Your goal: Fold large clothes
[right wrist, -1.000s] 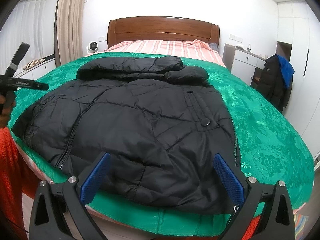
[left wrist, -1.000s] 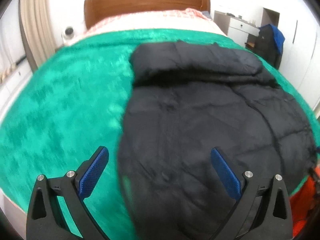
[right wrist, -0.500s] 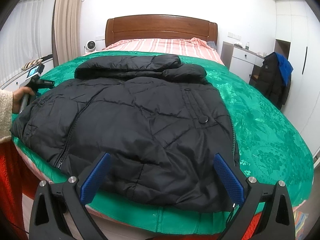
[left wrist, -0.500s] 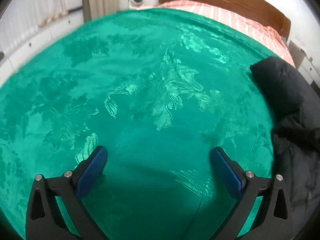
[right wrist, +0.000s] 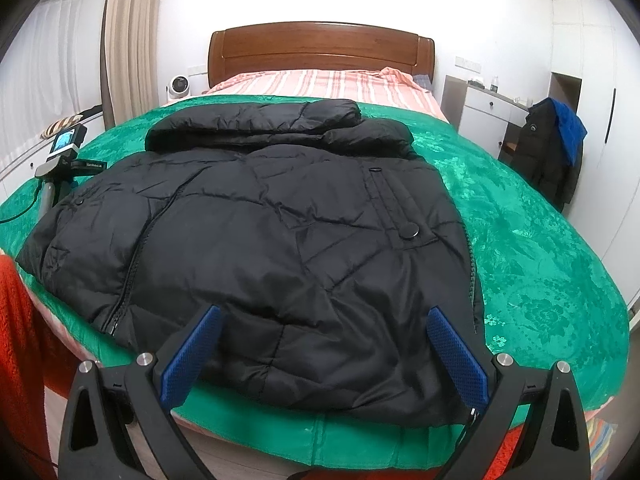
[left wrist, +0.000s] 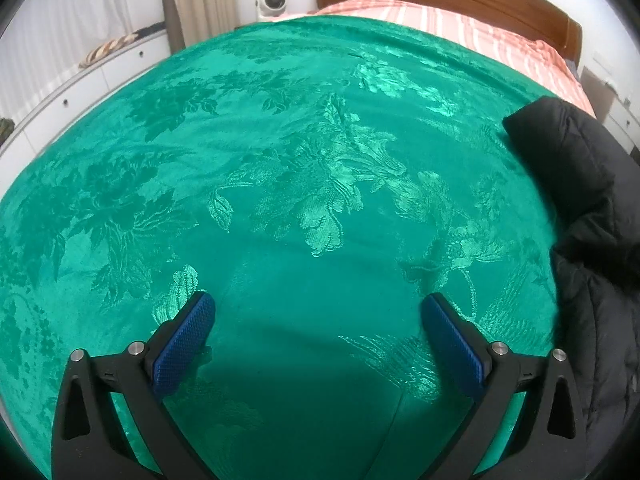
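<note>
A black puffer jacket (right wrist: 260, 232) lies spread on the green bedspread (right wrist: 540, 260), hood toward the headboard and hem at the near bed edge. My right gripper (right wrist: 324, 316) hovers open just over the hem, with nothing between its blue pads. My left gripper (left wrist: 316, 304) is open too, low over bare bedspread (left wrist: 280, 160). From there the jacket (left wrist: 592, 208) shows only at the right edge. In the right wrist view the left tool's screen and handle (right wrist: 66, 142) rest on the bed beside the jacket's left sleeve, with no hand showing on them.
A wooden headboard (right wrist: 320, 48) and striped sheet (right wrist: 320, 80) lie beyond the jacket. A white fan (right wrist: 178, 86) stands at the back left, white drawers (right wrist: 480, 108) and a hung dark coat (right wrist: 552, 152) to the right. Red fabric (right wrist: 20, 340) hangs at the near left.
The left gripper swung left off the jacket and came down onto the bare bedspread. The hand holding it is gone from the right wrist view. The right gripper barely moved.
</note>
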